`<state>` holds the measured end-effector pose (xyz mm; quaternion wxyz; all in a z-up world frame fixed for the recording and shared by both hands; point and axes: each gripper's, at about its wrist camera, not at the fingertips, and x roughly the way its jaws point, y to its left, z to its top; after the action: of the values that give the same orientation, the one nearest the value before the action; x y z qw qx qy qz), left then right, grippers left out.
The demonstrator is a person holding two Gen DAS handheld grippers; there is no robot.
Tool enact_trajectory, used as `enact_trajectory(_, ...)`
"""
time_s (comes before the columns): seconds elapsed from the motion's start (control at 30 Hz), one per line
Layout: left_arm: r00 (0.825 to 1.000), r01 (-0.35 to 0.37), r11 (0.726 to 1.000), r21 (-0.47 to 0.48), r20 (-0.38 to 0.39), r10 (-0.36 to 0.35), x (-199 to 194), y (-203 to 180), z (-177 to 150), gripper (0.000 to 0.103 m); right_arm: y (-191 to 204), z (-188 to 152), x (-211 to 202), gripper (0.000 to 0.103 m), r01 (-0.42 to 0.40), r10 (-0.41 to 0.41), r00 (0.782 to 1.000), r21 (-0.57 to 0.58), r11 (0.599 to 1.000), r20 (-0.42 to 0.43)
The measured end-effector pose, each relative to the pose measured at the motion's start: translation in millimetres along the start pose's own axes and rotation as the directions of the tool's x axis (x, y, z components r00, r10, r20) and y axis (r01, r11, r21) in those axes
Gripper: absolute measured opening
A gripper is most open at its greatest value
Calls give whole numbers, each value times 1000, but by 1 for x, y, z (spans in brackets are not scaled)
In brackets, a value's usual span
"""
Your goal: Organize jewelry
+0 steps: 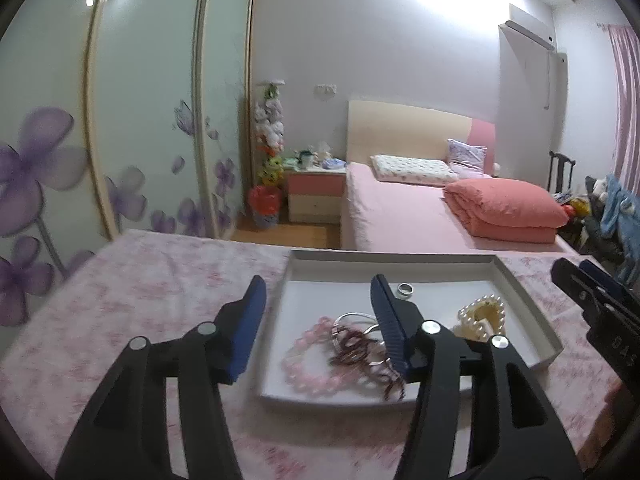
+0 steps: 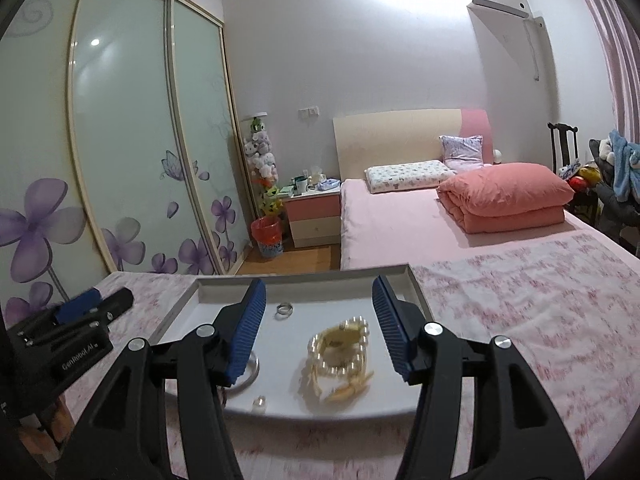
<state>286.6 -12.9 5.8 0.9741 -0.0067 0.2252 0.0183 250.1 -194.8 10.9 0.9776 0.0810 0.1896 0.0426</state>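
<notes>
Left wrist view showed the left claw (image 1: pixel 318 292) spread empty above the white tray (image 1: pixel 532 308), over a pink bead bracelet (image 1: pixel 306 360). The right claw (image 2: pixel 318 294) likewise gaped empty above a pearl hair clip (image 2: pixel 340 352) and silver ring (image 2: pixel 284 310).

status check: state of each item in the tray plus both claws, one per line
left claw: open, holding nothing, over the tray's left side
right claw: open, holding nothing, above the pearl clip
tray: lidless, flat on the pink cloth
pink bead bracelet: lying in tray, tangled with a dark red cord
silver bangle: lying flat in tray
ring: lying loose in tray
pearl clip: resting in tray, ungrasped
</notes>
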Motion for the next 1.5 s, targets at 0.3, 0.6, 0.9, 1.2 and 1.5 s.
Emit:
enact_trajectory(0.3,999,-22,999,26,33,21,-65,6,-23,67,1,-28,-46,56,8,-7,1000,5,1000,-27)
enact_trajectory(0.6,995,-70,997,21,79,68,-110,19,-56,92,8,-50,-91,67,39,-38,999,-40,998,15)
enact_trajectory(0.9,992,-56,998,22,113,53,-139,23,-74,99,15,-62,-127,101,77,-65,990,-89,993,128)
enact_trajectory(1.2,988,-70,996,55,142,61,-156,19,-90,99,14,-81,-136,101,108,-95,986,-91,990,133)
enact_trajectory(1.5,986,-82,996,22,147,78,-156,27,-93,99,15,-86,-134,101,118,-104,986,-98,988,132)
